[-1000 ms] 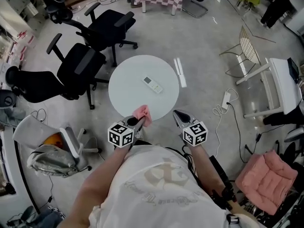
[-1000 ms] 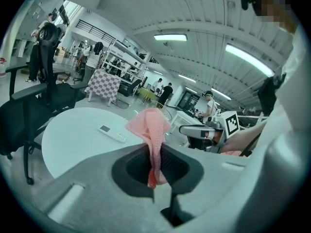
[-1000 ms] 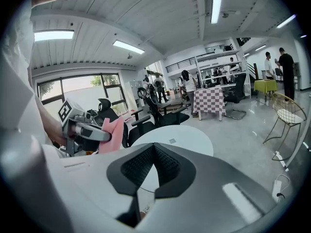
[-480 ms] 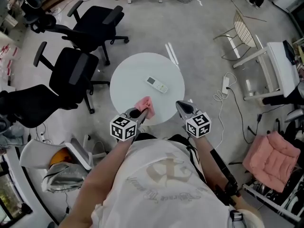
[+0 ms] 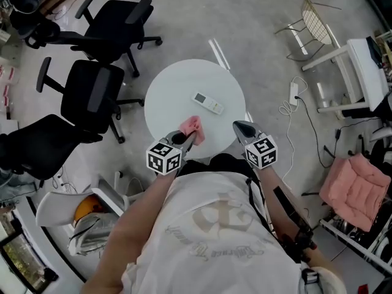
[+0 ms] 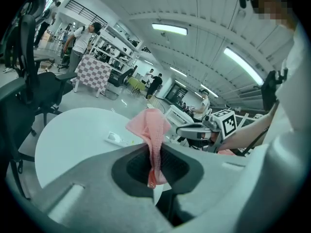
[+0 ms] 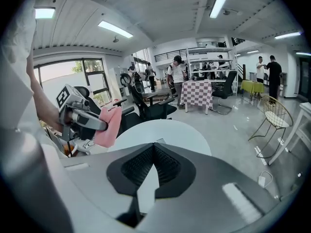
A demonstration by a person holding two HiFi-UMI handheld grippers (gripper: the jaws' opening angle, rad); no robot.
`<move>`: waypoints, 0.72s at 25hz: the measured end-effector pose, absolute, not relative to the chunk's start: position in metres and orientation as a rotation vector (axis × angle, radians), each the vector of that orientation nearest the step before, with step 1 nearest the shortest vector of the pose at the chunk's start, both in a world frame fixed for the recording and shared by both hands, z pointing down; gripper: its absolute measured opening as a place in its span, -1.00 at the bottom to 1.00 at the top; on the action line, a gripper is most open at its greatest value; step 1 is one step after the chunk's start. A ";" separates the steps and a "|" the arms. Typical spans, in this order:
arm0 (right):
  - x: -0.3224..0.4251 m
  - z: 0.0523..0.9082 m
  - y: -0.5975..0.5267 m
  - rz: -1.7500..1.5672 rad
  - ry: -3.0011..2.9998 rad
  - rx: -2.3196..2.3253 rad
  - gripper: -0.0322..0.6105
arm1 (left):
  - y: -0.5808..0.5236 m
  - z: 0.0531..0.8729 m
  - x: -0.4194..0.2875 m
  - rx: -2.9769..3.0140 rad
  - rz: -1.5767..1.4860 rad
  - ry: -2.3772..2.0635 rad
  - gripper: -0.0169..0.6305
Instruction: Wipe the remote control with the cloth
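Observation:
A white remote control [image 5: 208, 102] lies near the middle of the round white table [image 5: 171, 90]; in the left gripper view the remote control [image 6: 116, 139] shows beyond the jaws. My left gripper [image 5: 187, 137] hangs over the table's near edge, shut on a pink cloth [image 5: 194, 128] that sticks up between its jaws, the cloth [image 6: 152, 135] filling the left gripper's [image 6: 154, 155] own view. My right gripper [image 5: 238, 127] is shut and empty at the table's near right edge, its jaws [image 7: 153, 152] pressed together. From there the cloth [image 7: 108, 125] shows at the left.
Three black office chairs [image 5: 92, 94] stand left of the table. A white strip [image 5: 218, 54] lies on the floor beyond it. A power strip with cable [image 5: 293, 97] and a white desk [image 5: 361, 72] are at the right. A pink cushion [image 5: 357, 188] lies at the near right.
Both grippers have moved forward over the table's near edge, and the view has shifted with the person. The cloth stays clamped in the left gripper. The remote control has not moved.

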State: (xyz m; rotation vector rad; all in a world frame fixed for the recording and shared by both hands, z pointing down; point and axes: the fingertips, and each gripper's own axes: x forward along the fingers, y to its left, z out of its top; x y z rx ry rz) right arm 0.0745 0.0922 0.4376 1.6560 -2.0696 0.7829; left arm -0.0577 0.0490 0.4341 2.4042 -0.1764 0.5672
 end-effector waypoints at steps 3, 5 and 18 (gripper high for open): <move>0.079 0.449 0.090 0.800 -2.055 1.634 -0.88 | 0.047 0.443 -0.048 2.391 0.588 -0.168 -0.88; 0.082 0.459 0.087 0.808 -2.048 1.614 -0.88 | 0.045 0.448 -0.042 2.384 0.608 -0.166 -0.88; 0.100 0.523 0.062 0.759 -2.019 1.324 -0.88 | 0.017 0.479 0.011 2.298 0.753 -0.175 -0.88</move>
